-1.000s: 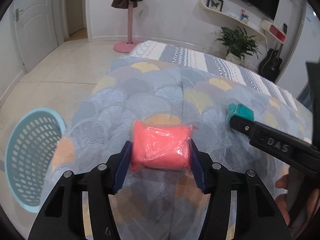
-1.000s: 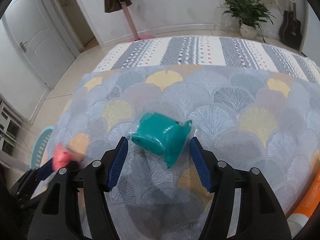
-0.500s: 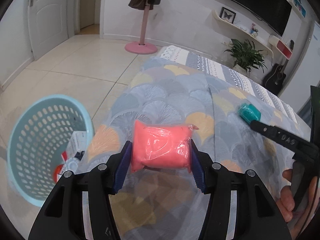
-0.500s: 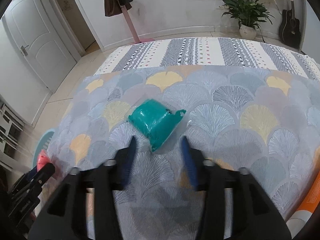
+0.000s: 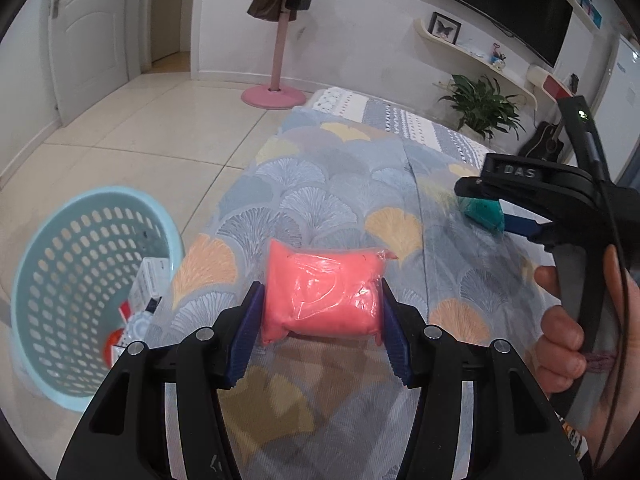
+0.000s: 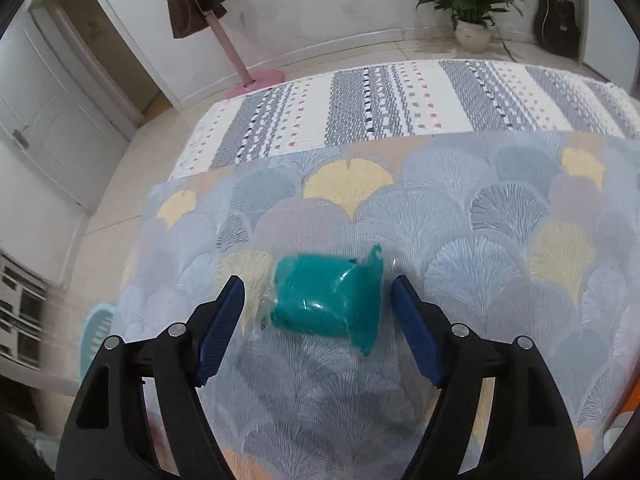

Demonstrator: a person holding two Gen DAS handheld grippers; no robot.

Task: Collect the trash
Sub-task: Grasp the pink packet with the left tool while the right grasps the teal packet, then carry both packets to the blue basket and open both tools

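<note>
**Pink packet gripped, teal packet framed**

Our left claw [image 5: 322, 312] is clamped on the pink packet [image 5: 322, 292], held above the patterned bedspread [image 5: 320, 200], with the pale blue basket [image 5: 52, 264] on the floor to its left. Our right claw [image 6: 318, 308] stands wide, its blue pads either side of the teal packet [image 6: 328, 300] lying on the bedspread, not touching it.

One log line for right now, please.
left gripper: shut on pink packet | right gripper: open, straddling teal packet | basket: floor, left
</note>
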